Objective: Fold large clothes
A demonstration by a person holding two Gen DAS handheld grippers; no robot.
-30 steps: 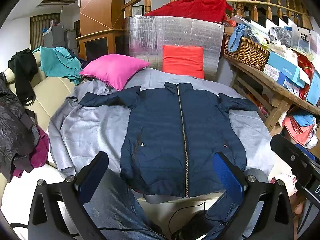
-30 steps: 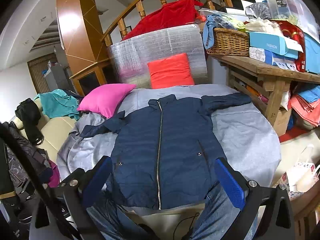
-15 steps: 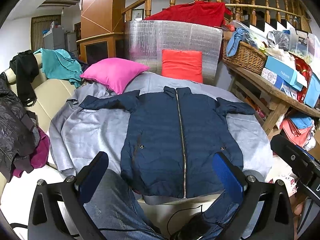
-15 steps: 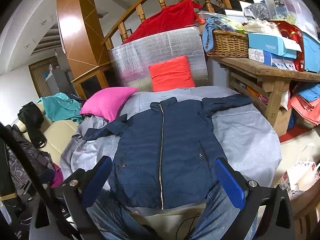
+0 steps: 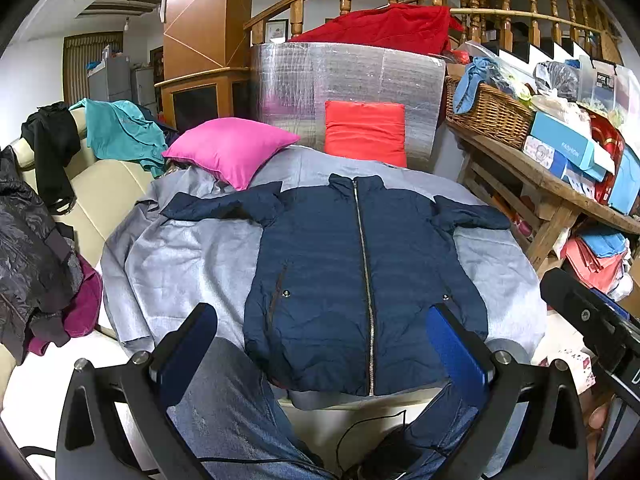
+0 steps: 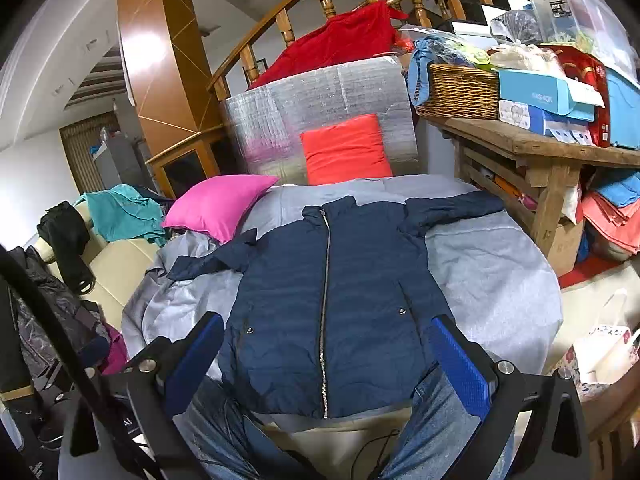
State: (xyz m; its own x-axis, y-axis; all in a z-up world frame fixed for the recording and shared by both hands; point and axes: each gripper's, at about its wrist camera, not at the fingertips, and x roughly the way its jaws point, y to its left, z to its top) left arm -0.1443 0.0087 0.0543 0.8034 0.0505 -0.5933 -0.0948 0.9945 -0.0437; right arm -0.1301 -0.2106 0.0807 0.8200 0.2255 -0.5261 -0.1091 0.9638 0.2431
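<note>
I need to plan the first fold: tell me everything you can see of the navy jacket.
The navy jacket looks quilted and puffy. It lies flat, front up, on the grey cloth, silver zipper closed to the collar, a snap at each pocket. Both sleeves spread sideways; the hem faces the cameras. The pink pillow sits just beyond one sleeve. Neither open gripper touches it.

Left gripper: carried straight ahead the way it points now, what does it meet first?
Probably the zipped navy puffer jacket lying flat on the grey sheet. The open left gripper aims at its lower half; depth is uncertain.
</note>
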